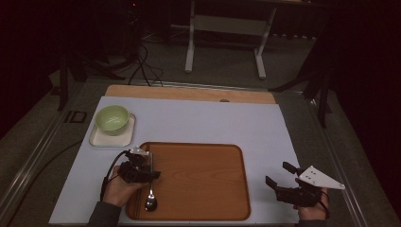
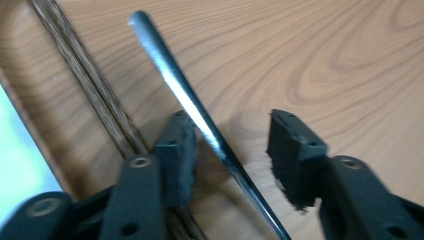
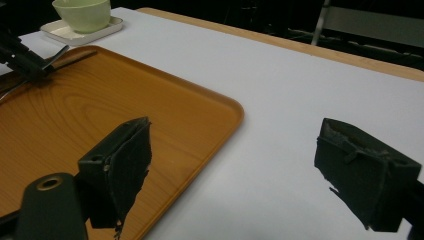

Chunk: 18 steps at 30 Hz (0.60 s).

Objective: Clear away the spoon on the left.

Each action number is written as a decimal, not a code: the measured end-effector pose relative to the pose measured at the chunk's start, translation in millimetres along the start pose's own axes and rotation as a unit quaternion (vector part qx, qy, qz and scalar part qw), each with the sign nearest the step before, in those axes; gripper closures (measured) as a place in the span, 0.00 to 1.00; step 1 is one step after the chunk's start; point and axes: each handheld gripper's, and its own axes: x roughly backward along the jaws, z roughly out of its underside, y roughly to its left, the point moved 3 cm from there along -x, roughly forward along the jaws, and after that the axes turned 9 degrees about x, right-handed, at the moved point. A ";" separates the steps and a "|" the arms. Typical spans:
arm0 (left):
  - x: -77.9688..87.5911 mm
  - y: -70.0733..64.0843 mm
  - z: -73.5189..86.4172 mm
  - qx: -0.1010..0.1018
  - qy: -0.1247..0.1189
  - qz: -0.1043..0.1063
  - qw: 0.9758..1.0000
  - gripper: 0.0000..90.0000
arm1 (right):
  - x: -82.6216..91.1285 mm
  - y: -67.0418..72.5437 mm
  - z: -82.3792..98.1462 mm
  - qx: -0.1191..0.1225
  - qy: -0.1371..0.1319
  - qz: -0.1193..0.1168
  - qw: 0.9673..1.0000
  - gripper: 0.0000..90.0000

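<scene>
A left gripper (image 2: 230, 150) hovers half open over a spoon (image 2: 200, 120) lying loose on a wooden tray (image 1: 198, 179), while the right gripper (image 3: 235, 175) gapes wide, holding nothing.

A wooden table (image 1: 189, 93) carries a large white sheet (image 1: 213, 123) that covers nearly all of its top, leaving a strip of bare wood along the far edge. Directly on the sheet lie two things: a small white square plate (image 1: 97, 138) near the far left corner, and a brown wooden tray (image 1: 203, 177) with rounded corners and a raised rim toward the near edge. The plate and the tray sit near each other without touching.
</scene>
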 end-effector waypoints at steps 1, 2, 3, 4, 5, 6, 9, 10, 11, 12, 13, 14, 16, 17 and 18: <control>-2.6 -1.2 -1.1 -0.013 0.003 -0.014 1.000 0.56 | 0.0 0.0 -0.1 0.000 0.000 0.000 1.000 0.16; -2.6 -1.2 -1.1 -0.013 0.003 -0.014 1.000 0.55 | 0.1 0.1 -0.1 0.000 0.000 0.000 1.000 0.16; -4.7 -2.6 -2.2 -0.026 0.007 -0.024 0.999 0.53 | 0.1 0.2 -0.1 0.000 0.000 0.000 1.000 0.16; -5.7 -3.8 -2.4 -0.033 0.007 -0.029 0.999 0.52 | 0.0 0.2 -0.1 0.000 0.000 0.000 1.000 0.16; -6.6 -5.0 -2.8 -0.040 0.008 -0.030 0.999 0.51 | 0.1 0.3 -0.1 0.001 0.000 0.000 1.000 0.16; -6.6 -5.0 -2.8 -0.040 0.008 -0.030 0.999 0.49 | 0.1 0.3 -0.1 0.000 0.000 0.000 1.000 0.16; -8.5 -7.9 -4.1 -0.060 0.013 -0.060 0.996 0.44 | 0.2 0.3 -0.1 0.001 0.000 -0.001 1.000 0.16; -8.7 -8.2 -4.4 -0.062 0.012 -0.062 0.996 0.42 | 0.2 0.3 -0.1 0.001 0.000 -0.001 1.000 0.16; -8.9 -8.6 -4.8 -0.063 0.012 -0.064 0.996 0.40 | 0.2 0.3 -0.1 0.001 0.000 0.000 1.000 0.16; -8.8 -8.6 -5.1 -0.062 0.010 -0.065 0.996 0.39 | 0.3 0.3 0.0 0.001 0.000 -0.001 1.000 0.16; -8.5 -8.5 -5.5 -0.062 0.008 -0.066 0.996 0.38 | 0.4 0.3 0.0 0.000 0.001 -0.001 1.000 0.16; -8.5 -8.5 -5.5 -0.062 0.008 -0.066 0.996 0.37 | 0.4 0.3 0.0 0.000 0.001 -0.001 1.000 0.16; -7.2 -7.9 -6.3 -0.058 0.002 -0.065 0.996 0.37 | 0.5 0.2 0.0 0.001 0.001 0.000 1.000 0.16; -5.6 -7.4 -6.8 -0.057 -0.003 -0.061 0.997 0.37 | 0.4 0.2 0.0 0.001 0.000 0.000 1.000 0.16; -4.3 -6.9 -7.2 -0.055 -0.006 -0.060 0.997 0.37 | 0.4 0.2 0.0 0.001 0.001 0.000 1.000 0.16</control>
